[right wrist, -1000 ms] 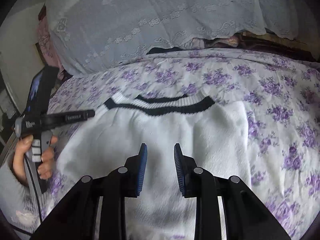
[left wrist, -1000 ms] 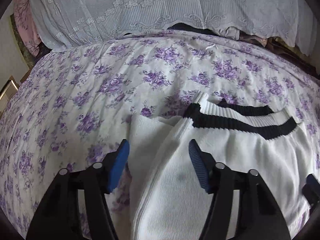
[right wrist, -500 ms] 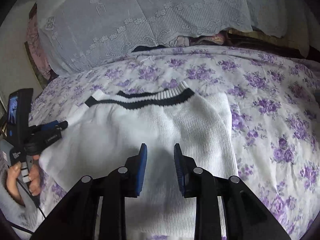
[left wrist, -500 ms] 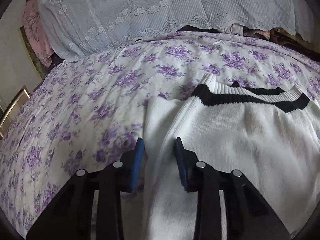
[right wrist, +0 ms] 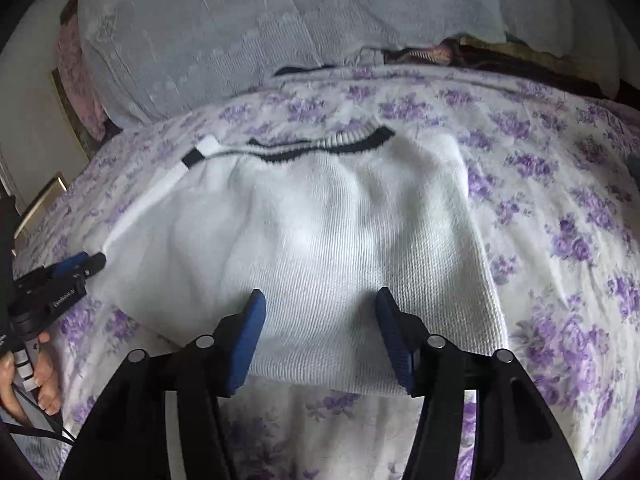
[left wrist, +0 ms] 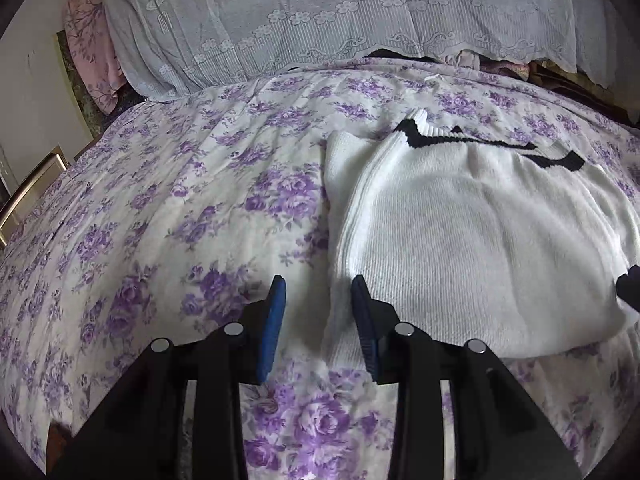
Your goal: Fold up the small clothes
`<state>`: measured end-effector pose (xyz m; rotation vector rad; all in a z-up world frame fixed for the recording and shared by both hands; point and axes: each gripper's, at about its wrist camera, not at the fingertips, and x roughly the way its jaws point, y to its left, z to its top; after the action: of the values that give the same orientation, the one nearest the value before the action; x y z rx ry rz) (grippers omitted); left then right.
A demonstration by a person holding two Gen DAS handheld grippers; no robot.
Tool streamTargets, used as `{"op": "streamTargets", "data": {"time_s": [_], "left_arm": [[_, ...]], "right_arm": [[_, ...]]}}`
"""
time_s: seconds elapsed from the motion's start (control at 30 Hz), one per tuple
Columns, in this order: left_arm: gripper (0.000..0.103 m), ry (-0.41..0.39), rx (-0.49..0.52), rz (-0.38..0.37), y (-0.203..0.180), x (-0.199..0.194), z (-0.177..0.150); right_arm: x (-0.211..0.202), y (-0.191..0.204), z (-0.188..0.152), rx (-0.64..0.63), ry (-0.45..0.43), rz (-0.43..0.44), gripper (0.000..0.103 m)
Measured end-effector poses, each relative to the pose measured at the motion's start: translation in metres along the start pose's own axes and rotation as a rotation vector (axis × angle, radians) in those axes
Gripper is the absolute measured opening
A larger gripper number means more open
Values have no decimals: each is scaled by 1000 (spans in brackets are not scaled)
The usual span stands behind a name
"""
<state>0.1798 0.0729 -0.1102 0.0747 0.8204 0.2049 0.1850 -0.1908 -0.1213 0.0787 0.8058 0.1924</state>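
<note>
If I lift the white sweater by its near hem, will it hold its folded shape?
Probably not: the white sweater is soft ribbed knit, already dimpled, so it should droop. The tucked sleeve layers look loose and may slide out. Likely light.

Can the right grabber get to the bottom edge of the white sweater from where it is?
Probably yes. The right gripper is open, its jaws just widened, right over the white sweater near its lower hem, with nothing lying in between.
</note>
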Motion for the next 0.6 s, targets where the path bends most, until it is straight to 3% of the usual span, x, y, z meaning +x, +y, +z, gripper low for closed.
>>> {"op": "streamTargets", "data": {"time_s": [0.07, 0.13, 0.3, 0.53, 0.6], "left_arm": [[34, 15, 11, 10, -3, 6, -1], [34, 10, 24, 23, -6, 5, -3], [34, -10, 7, 12, -4, -3, -3], [34, -27, -14, 2, -2, -6, -1], [34, -8, -20, -3, 0, 0, 0]], "right_arm": [[-4, 4, -2, -16, -18, 7, 66], [-4, 5, -2, -21, -18, 2, 66], [-23, 16, 6, -31, -120, 18, 66], [-8, 60, 29, -124, -121, 40, 66], [6, 66, 26, -143, -82, 30, 67]]}}
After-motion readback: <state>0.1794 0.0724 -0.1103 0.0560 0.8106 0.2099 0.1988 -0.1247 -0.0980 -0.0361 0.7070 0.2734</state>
